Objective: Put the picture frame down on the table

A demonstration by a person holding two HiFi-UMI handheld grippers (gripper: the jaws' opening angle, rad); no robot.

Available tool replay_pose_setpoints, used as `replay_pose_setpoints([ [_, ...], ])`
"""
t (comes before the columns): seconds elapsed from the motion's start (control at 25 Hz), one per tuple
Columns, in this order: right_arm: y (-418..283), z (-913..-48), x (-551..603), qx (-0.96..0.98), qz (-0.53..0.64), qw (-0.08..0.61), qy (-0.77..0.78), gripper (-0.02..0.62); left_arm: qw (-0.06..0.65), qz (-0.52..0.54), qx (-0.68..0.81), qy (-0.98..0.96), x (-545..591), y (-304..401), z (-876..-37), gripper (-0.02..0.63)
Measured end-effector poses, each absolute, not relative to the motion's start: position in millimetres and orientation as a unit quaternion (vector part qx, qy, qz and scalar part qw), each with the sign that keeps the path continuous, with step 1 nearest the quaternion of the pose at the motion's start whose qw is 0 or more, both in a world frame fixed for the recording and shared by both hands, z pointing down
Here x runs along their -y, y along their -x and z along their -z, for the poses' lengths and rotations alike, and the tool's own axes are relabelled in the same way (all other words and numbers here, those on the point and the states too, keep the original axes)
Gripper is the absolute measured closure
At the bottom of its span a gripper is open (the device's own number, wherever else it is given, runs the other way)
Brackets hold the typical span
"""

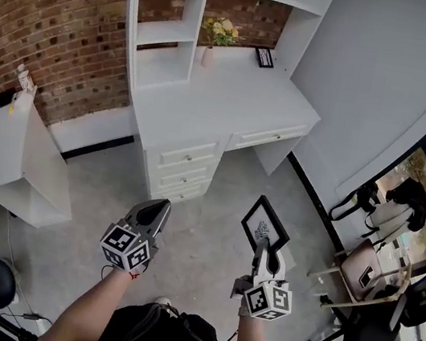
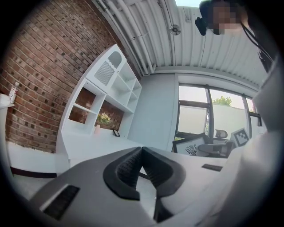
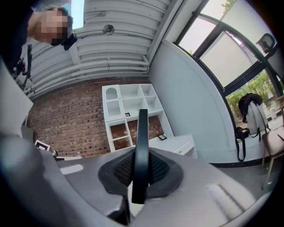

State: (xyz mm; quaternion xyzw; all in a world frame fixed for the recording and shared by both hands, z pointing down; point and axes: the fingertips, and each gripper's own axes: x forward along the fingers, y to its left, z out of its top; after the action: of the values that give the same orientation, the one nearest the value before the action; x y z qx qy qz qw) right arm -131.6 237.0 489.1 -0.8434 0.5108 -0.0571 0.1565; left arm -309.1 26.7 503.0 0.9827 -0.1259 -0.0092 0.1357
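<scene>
My right gripper is shut on a black picture frame with a white mat and a dark plant print, held upright in the air over the grey floor. In the right gripper view the picture frame shows edge-on, clamped between the two black pads. My left gripper is shut with nothing in it, its pads touching at the tips. The white desk stands ahead, well beyond both grippers. The same desk appears at the left in the left gripper view.
On the desk's back stand a vase of yellow flowers and a small black frame. A white hutch rises above the desktop. A low white cabinet is at the left. Chairs and bags crowd the right.
</scene>
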Motion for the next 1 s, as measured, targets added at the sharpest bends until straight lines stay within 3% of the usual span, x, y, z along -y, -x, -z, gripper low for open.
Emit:
replay_pose_setpoints([
  [0.56,70.5,-488.3,-194.0,-0.513,0.055,0.171,0.840,0.572,0.139,0.012,0.134,-0.981,8.1,264.7,-506.0,0.614],
  [1.0,-38.8,-479.2,-156.1,-0.519,0.050,0.178,0.835,0.572,0.128,0.013,0.139,-0.982,46.5,153.7,-491.8,0.615],
])
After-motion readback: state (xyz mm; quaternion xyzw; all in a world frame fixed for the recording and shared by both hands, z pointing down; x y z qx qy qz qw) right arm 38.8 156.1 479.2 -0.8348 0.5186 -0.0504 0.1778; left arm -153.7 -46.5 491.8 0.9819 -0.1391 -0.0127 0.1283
